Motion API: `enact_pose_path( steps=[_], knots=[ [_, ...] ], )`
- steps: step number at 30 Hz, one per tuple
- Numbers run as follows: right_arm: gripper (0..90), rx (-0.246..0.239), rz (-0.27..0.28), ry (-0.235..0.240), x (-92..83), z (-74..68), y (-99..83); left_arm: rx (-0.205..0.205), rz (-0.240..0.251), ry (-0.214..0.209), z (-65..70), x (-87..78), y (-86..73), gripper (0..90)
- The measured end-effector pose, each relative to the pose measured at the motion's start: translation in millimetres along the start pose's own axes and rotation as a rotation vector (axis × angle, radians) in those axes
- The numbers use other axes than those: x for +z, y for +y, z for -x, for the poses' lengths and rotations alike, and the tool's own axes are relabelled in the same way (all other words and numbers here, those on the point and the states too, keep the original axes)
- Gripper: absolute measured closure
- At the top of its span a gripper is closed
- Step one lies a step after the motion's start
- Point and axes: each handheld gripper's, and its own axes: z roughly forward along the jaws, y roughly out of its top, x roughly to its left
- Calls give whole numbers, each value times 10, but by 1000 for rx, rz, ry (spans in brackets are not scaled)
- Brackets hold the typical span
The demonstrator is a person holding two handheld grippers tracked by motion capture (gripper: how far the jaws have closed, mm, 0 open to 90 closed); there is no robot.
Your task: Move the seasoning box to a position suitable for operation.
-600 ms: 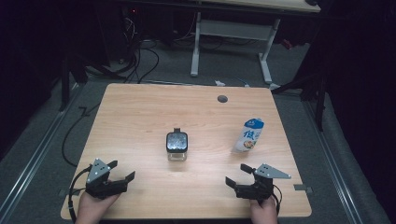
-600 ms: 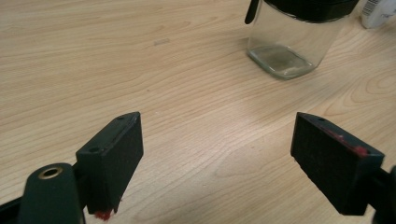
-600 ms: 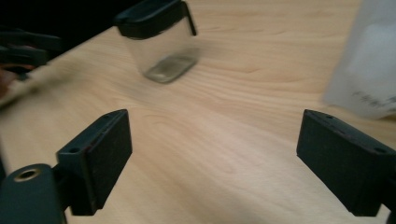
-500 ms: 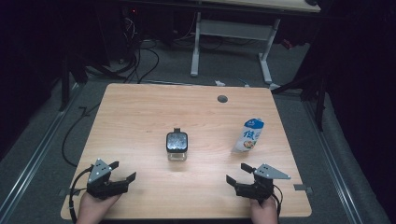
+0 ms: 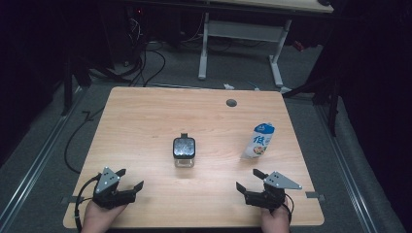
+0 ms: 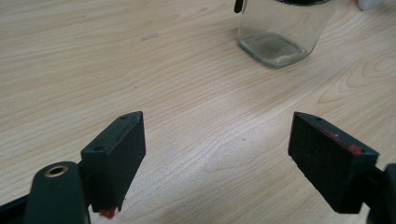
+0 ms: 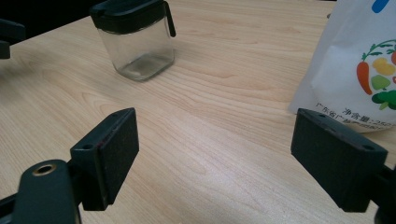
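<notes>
With both my left gripper (image 5: 130,180) and right gripper (image 5: 247,179) wide open and empty, I judge the glass jar (image 5: 184,151) at twelve o'clock rigid, slippery (breakable too), best pinched across its flat sides.

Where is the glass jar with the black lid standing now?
In the high view the glass jar stands near the middle of the wooden table, left of the white pouch and ahead of both grippers, touching neither.

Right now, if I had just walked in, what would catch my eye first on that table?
Probably the white pouch with its blue top and printed vegetables, standing toward the right side of the wooden table. Next, the clear glass jar with a black lid, near the middle. At the near edge, the left gripper and the right gripper sit with jaws open, holding nothing.
</notes>
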Motion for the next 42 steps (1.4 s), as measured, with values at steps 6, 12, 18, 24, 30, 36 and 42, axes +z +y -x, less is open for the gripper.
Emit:
enact_pose_path(
  steps=[6,12,18,24,30,36,42],
  knots=[
    [153,-30,-5,-47,2,-50,-8,-20,12,-25,8,3,-3,237],
    [151,-89,-32,-110,41,-126,-6,-31,14,-18,47,58,24,318],
    [128,-136,-42,-95,96,-200,-12,-12,19,-7,134,189,98,414],
    [133,-183,-78,-75,234,-300,7,-27,24,-14,167,369,231,567],
    [243,-185,-49,-76,313,-351,38,-36,28,-7,157,659,393,701],
    [374,-149,-41,-104,488,-337,132,-23,57,24,141,989,643,888],
    [411,-85,-73,-88,775,-275,299,-16,71,5,31,1359,934,900]
  ],
)
